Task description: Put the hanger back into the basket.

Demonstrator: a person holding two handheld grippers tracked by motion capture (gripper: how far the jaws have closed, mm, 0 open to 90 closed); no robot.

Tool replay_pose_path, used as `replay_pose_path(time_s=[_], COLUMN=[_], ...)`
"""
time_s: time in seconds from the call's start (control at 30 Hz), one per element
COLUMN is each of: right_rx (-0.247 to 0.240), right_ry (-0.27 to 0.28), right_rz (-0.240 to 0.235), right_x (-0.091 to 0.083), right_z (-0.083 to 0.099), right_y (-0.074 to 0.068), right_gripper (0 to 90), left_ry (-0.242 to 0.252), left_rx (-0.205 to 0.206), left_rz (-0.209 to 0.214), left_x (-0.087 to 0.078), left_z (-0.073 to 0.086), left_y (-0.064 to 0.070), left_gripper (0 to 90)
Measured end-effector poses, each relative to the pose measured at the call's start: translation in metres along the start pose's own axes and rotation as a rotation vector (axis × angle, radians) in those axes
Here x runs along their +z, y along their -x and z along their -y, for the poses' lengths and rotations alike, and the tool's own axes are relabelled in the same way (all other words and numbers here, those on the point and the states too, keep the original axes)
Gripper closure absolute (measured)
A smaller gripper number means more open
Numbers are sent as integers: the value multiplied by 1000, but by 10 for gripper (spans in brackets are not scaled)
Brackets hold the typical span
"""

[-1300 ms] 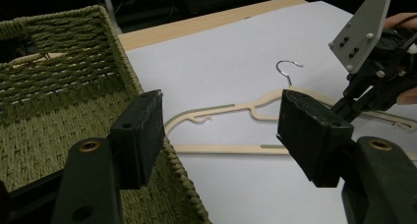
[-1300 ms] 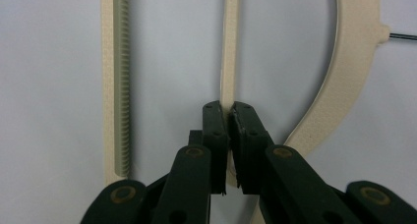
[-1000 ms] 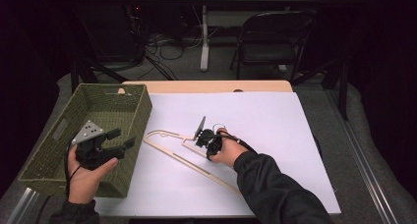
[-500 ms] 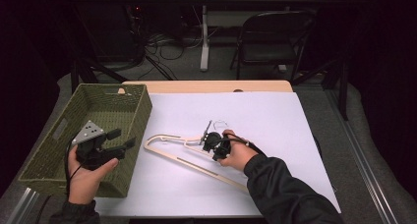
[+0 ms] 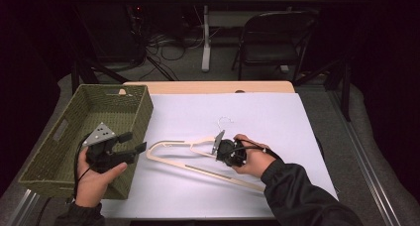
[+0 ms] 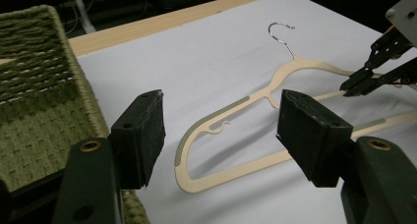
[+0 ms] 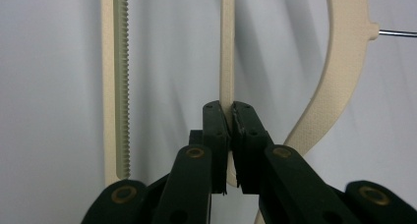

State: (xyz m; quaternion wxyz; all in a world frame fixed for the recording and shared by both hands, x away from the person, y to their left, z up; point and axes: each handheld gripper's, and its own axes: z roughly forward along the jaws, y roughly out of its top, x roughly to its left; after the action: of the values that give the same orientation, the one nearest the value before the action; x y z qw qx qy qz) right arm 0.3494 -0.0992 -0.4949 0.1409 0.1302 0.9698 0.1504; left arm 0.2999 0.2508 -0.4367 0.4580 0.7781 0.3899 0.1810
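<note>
My right gripper [image 5: 216, 142] has its fingers [image 7: 216, 123] pinching a thin cream bar of the hanger [image 5: 198, 159]; in the right gripper view the bar [image 7: 227, 47] runs straight up out of the pads, squeezed between them, with the ridged lower rail [image 7: 114, 81] to one side and the curved shoulder [image 7: 339, 67] to the other. The hanger lies flat on the white sheet [image 5: 277, 117] that covers the bench, about midway between its near and far edges and somewhat toward the left half; its metal hook [image 5: 225, 121] points to the far edge, and its rounded end [image 5: 154, 149] reaches toward the left edge.

My left gripper [image 5: 131, 142] hangs over the near right corner of the green woven basket [image 5: 54, 156], which sits at the bench's left edge. Its fingers [image 6: 142, 130] are spread wide with nothing between them. In the left gripper view they frame the hanger [image 6: 231, 130], well apart from it, and the basket's wall [image 6: 44, 101] is just beside one finger. My right gripper [image 6: 366, 74] shows at the far side of that view, on the hanger.
</note>
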Motion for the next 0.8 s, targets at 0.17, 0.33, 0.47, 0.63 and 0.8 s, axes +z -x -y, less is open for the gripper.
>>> replay_pose_path(time_s=[0.17,0.33,0.47,0.63,0.8], right_rx=[-73,-145,-178,-216,-249], right_ry=[16,8,23,49,57], right_rz=[46,74,81,99,113], right_x=[-8,-13,-16,-23,-30], right_z=[10,18,23,29,33], right_y=[-9,-17,-21,-25,-30], right_gripper=[855,855,855,855,855], left_ry=[-24,-61,-88,-106,-151], left_rx=[11,-3,14,47,70], left_rz=[43,89,129,195,236], left_x=[9,22,29,35,50], left_z=[-2,-2,-6,-11,-13], left_y=[6,13,24,41,52], left_gripper=[349,343,339,340,350])
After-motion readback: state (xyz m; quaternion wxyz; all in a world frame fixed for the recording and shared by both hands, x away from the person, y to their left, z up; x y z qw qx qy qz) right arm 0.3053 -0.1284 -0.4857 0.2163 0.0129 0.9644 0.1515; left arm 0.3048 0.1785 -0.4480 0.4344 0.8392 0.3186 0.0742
